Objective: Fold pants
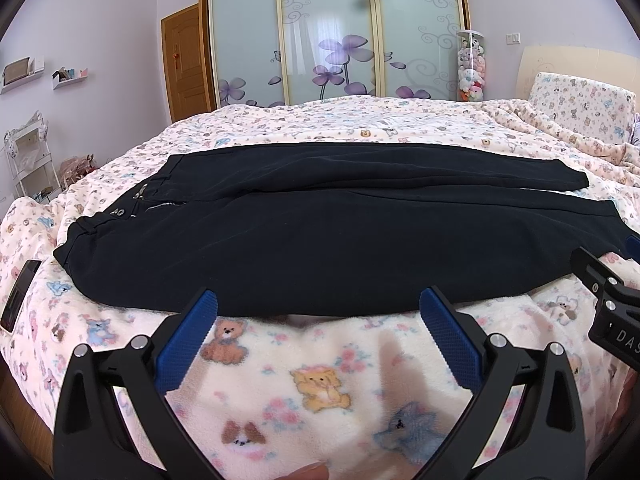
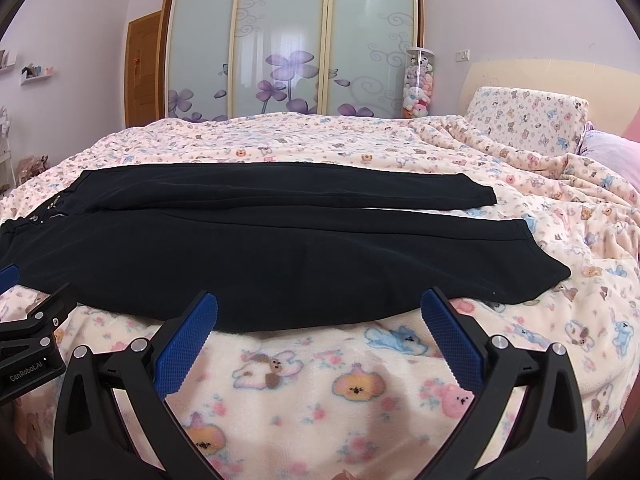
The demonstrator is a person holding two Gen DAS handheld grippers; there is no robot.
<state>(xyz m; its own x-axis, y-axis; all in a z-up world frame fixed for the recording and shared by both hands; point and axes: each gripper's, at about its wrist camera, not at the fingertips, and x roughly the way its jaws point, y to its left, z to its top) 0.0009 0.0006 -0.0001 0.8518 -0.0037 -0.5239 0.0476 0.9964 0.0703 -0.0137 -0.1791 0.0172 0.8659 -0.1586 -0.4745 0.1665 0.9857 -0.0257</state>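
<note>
Pants (image 1: 320, 240): soft, limp, light; spread flat along bed (image 1: 320, 360) near edge. Left gripper (image 1: 318, 312), right gripper (image 2: 319, 312): both released, empty. Pinch near-edge hem, waistband.

"GenRobot.AI" reads on the left gripper (image 2: 8, 276); "DAS", seemingly cut off, on the right gripper (image 1: 632, 246).

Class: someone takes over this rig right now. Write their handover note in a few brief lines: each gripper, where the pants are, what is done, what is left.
Left gripper: open, empty, at the near edge of the pants.
Right gripper: open, empty, at the same edge, nearer the cuffs.
Pants: flat on the blanket, waistband left, legs side by side.
Done: laid out.
Left: every fold.
</note>
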